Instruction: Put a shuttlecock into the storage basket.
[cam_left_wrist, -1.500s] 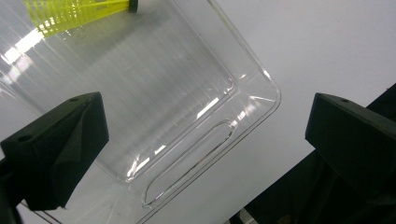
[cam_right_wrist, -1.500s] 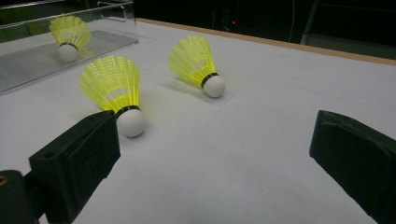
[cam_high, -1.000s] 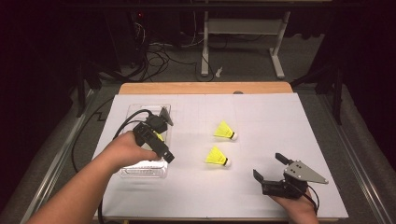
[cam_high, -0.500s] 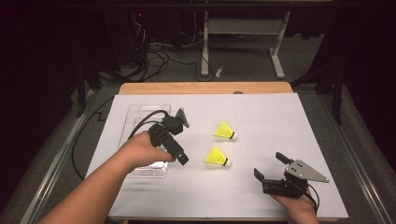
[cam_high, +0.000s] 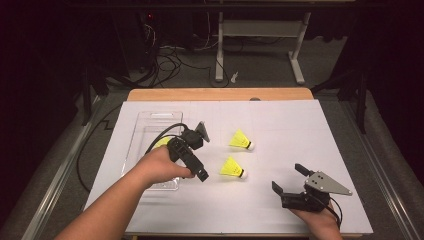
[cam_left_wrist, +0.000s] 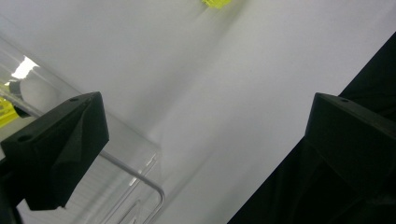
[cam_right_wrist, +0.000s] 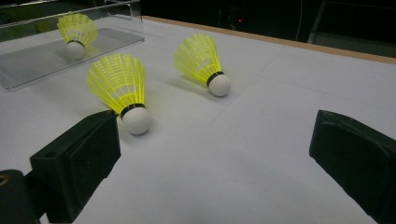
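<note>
Two yellow shuttlecocks with white corks lie on the white table, a near one (cam_high: 233, 168) (cam_right_wrist: 123, 91) and a far one (cam_high: 241, 140) (cam_right_wrist: 201, 58). A third shuttlecock (cam_high: 161, 142) (cam_right_wrist: 77, 30) (cam_left_wrist: 32, 91) rests inside the clear plastic tray (cam_high: 150, 120) (cam_left_wrist: 140, 175) (cam_right_wrist: 42, 58). My left gripper (cam_high: 201, 156) (cam_left_wrist: 205, 140) is open and empty at the tray's right edge, just left of the near shuttlecock. My right gripper (cam_high: 288, 178) (cam_right_wrist: 210, 158) rests open and empty at the front right, its jaws pointing toward the two loose shuttlecocks.
A white sheet (cam_high: 280, 125) covers the table, with a wooden edge (cam_high: 220, 94) at the back. A black cable (cam_high: 162, 135) trails from the left gripper over the tray. Beyond the table are a dark floor, cables and a desk frame (cam_high: 260, 30).
My left gripper has moved right, from above the tray to its right edge near the closer shuttlecock. The right gripper has stayed still.
</note>
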